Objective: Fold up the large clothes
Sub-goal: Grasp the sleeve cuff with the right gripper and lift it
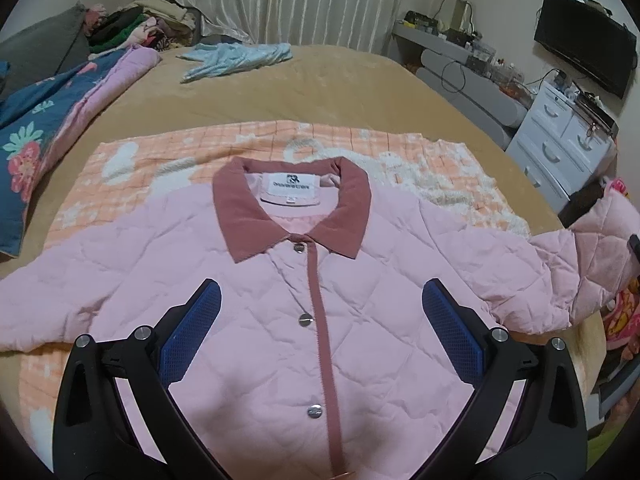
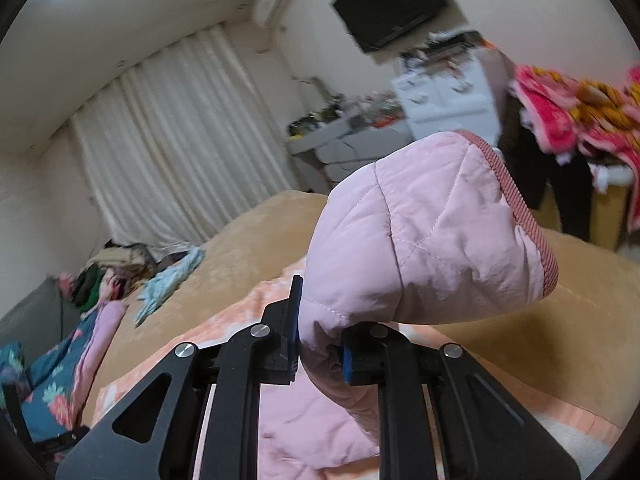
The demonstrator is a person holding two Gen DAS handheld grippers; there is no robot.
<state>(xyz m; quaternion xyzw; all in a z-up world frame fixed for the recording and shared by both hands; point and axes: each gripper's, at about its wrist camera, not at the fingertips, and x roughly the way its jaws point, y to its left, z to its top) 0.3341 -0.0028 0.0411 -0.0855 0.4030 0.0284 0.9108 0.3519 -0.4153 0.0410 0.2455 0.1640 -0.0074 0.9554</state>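
1. The jacket [image 1: 256, 280] is pale pink and quilted in diamond stitching, with a dusty-rose corduroy collar [image 1: 256, 216], a matching rose placket down the front and round silver snaps [image 1: 306, 319].
2. It lies front-up and buttoned on an orange-and-white checked blanket [image 1: 168, 152] with a fluffy pile.
3. My left gripper [image 1: 320, 328] hangs over the jacket's chest, its blue ribbed pads [image 1: 192, 336] wide apart with nothing between them; the placket runs under the gap.
4. My right gripper [image 2: 320, 344] is clamped on the jacket's sleeve [image 2: 424, 232], just behind the cuff, whose edge is bound in ribbed rose trim [image 2: 520, 216]. The cuff end puffs up above the gripper, raised off the bed.
5. The bed [image 1: 320, 88] is covered in a tan plush spread, with a light blue garment [image 1: 236, 58] crumpled near its far side and a floral quilt [image 1: 48, 120] at its left edge.
6. White pleated curtains [image 1: 288, 0], a white drawer chest [image 1: 560, 144] and a wall-mounted black screen [image 1: 584, 40] ring the room.
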